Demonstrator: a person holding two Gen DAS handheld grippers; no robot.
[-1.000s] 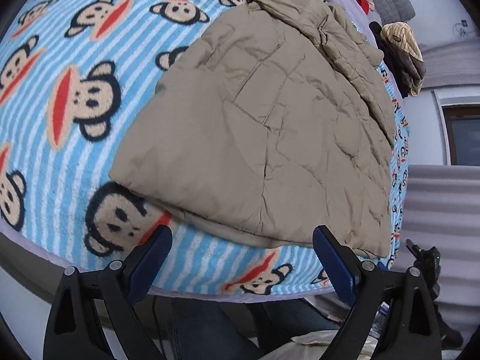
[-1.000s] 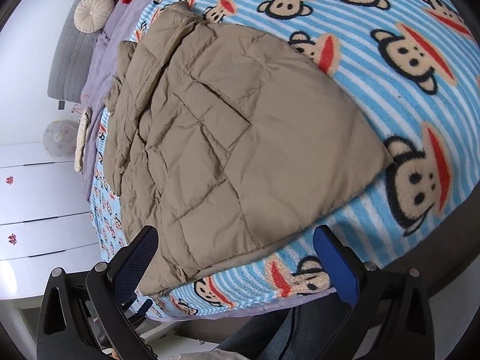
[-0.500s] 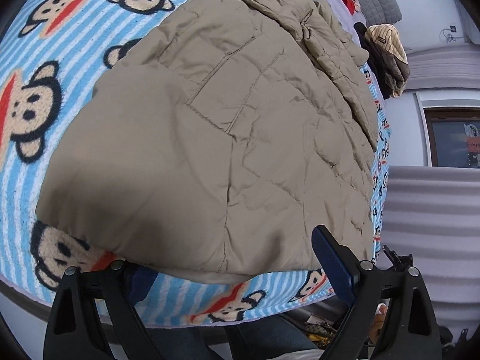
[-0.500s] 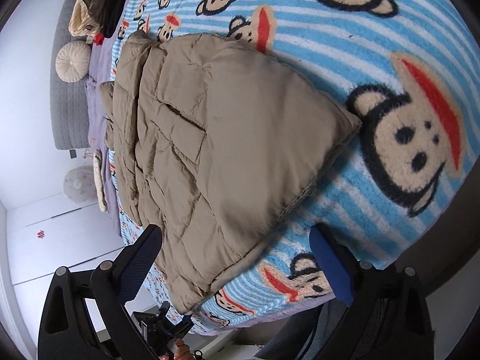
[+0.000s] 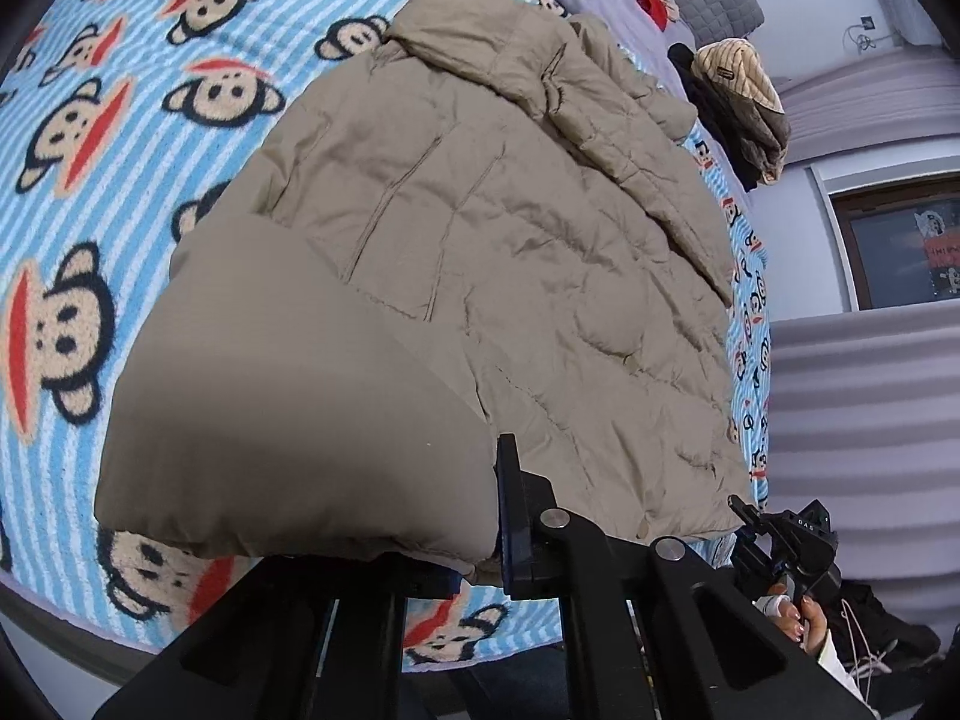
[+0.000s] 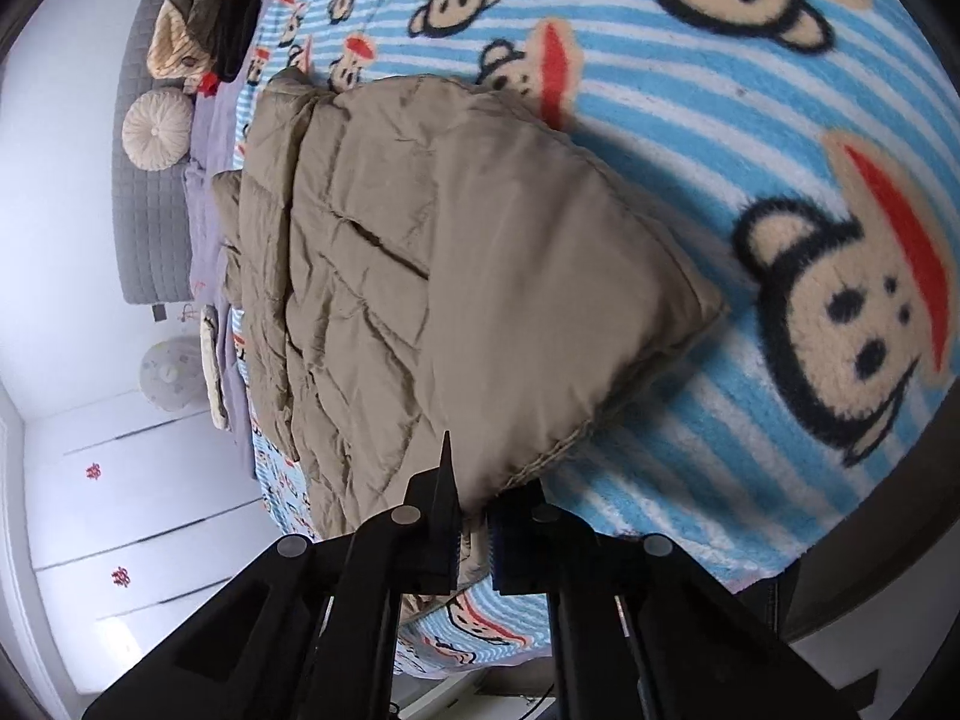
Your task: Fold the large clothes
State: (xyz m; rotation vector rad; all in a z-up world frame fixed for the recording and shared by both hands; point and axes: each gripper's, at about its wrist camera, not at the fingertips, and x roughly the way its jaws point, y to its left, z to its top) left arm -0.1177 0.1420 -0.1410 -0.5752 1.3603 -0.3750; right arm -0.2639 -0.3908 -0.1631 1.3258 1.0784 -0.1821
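Note:
A large tan quilted jacket [image 5: 480, 252] lies partly folded on a bed with a blue striped monkey-print blanket [image 5: 90, 180]. My left gripper [image 5: 480, 558] is shut on the jacket's near bottom hem, which covers its left finger. In the right wrist view my right gripper [image 6: 474, 540] is shut on the hem of the same jacket [image 6: 450, 276] near its corner, above the blanket [image 6: 780, 300]. The right gripper also shows in the left wrist view [image 5: 786, 540] at the jacket's far hem end.
A pile of dark and striped clothes [image 5: 738, 102] lies near the head of the bed, with a round cushion [image 6: 157, 131] and grey headboard [image 6: 144, 228]. A window [image 5: 900, 240] is on one side, white cabinets [image 6: 132, 510] on the other.
Both grippers moved forward onto the jacket's bottom hem and closed on it; a second ago both were open and short of the jacket.

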